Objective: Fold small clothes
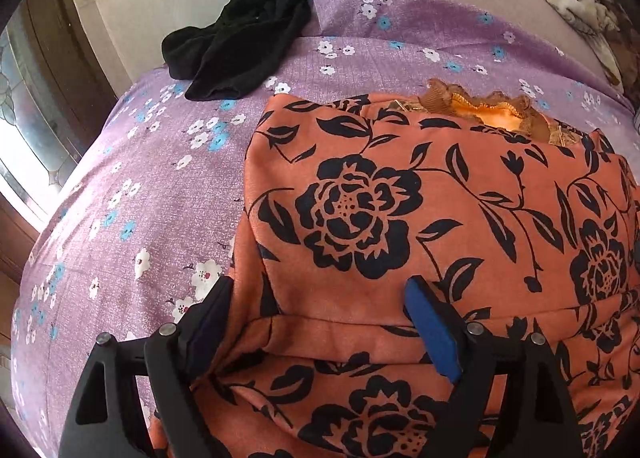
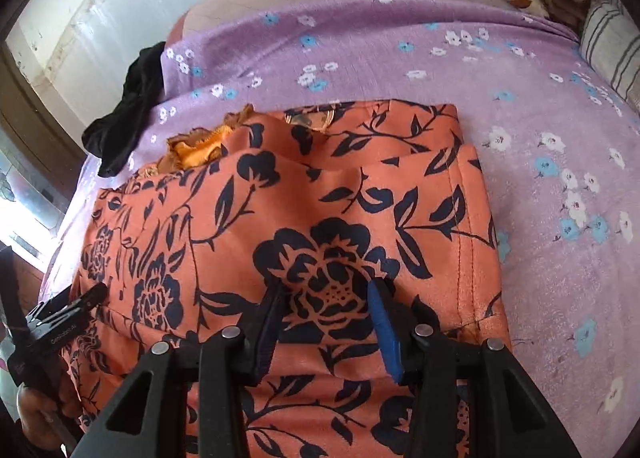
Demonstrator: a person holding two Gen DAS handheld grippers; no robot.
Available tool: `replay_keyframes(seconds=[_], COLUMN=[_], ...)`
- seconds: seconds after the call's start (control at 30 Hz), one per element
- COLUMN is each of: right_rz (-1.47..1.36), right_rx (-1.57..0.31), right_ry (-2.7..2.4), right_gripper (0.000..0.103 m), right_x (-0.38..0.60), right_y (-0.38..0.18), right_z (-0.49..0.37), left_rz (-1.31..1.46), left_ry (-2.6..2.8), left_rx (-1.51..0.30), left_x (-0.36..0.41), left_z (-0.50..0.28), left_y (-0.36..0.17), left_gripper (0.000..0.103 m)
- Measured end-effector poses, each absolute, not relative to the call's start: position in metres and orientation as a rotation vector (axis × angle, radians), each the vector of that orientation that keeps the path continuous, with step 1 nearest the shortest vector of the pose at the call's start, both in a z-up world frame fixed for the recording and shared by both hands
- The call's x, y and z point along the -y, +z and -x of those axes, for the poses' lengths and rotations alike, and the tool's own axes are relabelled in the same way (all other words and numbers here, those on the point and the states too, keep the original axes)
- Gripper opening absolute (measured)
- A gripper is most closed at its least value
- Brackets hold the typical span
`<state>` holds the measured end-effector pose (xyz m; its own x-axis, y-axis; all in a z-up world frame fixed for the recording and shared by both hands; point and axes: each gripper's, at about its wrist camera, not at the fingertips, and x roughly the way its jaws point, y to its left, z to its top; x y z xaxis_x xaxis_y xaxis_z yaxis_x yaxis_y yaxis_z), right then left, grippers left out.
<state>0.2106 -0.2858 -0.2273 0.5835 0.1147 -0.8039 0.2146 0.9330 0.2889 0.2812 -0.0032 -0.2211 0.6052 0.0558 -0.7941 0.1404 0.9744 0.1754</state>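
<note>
Left gripper (image 1: 320, 322) jaws wide, straddling orange floral garment (image 1: 400, 198) hem on bedsheet (image 1: 140, 178) — pads not pressing; right gripper (image 2: 326, 322) half-open over cloth — grip cannot be told.

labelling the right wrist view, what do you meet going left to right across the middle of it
black garment → orange floral garment → purple flowered bedsheet → striped pillow at the far right edge

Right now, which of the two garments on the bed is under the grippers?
The orange garment with black flowers, folded on the purple bedsheet. Both grippers, left and right, sit over its near edge. The black garment lies apart, at the far corner.
</note>
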Motion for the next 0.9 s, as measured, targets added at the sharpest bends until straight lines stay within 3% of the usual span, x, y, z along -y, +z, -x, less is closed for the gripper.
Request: replay_keyframes(seconds=[0.3,0.43,0.67,0.9], right_rz=[-0.367,-0.359,-0.276,-0.285], right_rx=[-0.873,-0.957,-0.952,-0.920], right_ry=[-0.145,-0.154,-0.172,-0.181], right_gripper=[0.047,0.047,0.047,0.047], right_x=[0.296,0.299,0.289,0.285], right_y=[-0.206,-0.223,-0.219,-0.208], right_z=[-0.203,-0.214,-0.208,-0.200], left_rz=[-0.229,-0.227,-0.148,-0.127], left_ry=[-0.044,-0.039,-0.011,-0.004], left_rx=[-0.921,-0.923,-0.958,-1.019], left_x=[0.001,0.001,-0.012,-0.011], left_z=[-0.283,-0.284,-0.288,-0.283], left_y=[-0.222,-0.224,-0.228,-0.219], left_gripper=[0.088,0.090,0.102,0.102])
